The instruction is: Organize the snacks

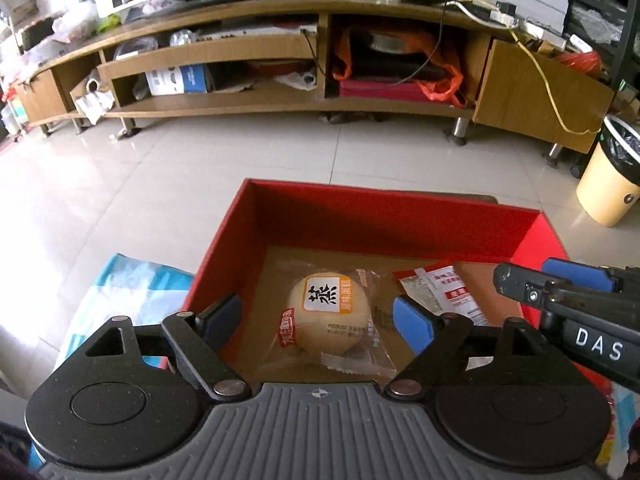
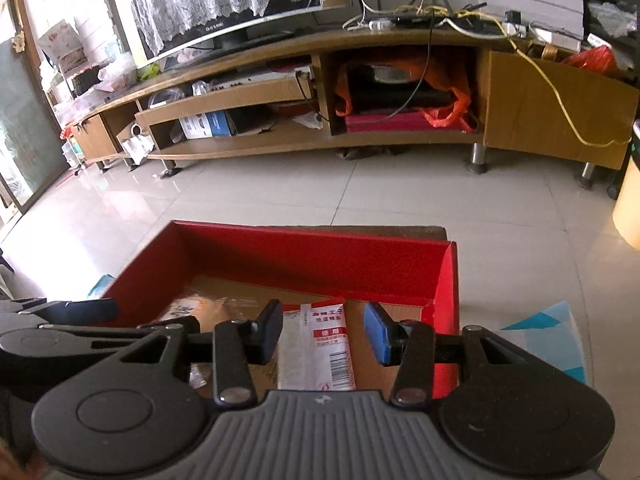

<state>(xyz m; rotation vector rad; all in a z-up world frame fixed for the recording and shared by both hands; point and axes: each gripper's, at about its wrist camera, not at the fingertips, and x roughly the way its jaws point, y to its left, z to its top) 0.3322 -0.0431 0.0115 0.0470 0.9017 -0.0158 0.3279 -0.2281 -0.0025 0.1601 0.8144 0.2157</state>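
A red box (image 1: 384,220) with a brown cardboard floor stands open in front of me. A round bun in clear wrap (image 1: 328,312) lies on its floor, and a white and red packet (image 1: 440,288) lies to its right. My left gripper (image 1: 320,320) is open and empty, above the bun. My right gripper (image 2: 324,332) is open and empty, above the white and red packet (image 2: 320,344). The bun (image 2: 196,312) shows partly behind the right gripper's left finger. The right gripper also shows in the left wrist view (image 1: 560,284).
The red box (image 2: 312,256) rests on a blue and white cloth (image 1: 120,280) on a surface above a tiled floor. A long wooden TV stand (image 1: 280,60) fills the far side. A yellow bin (image 1: 612,176) stands at the right.
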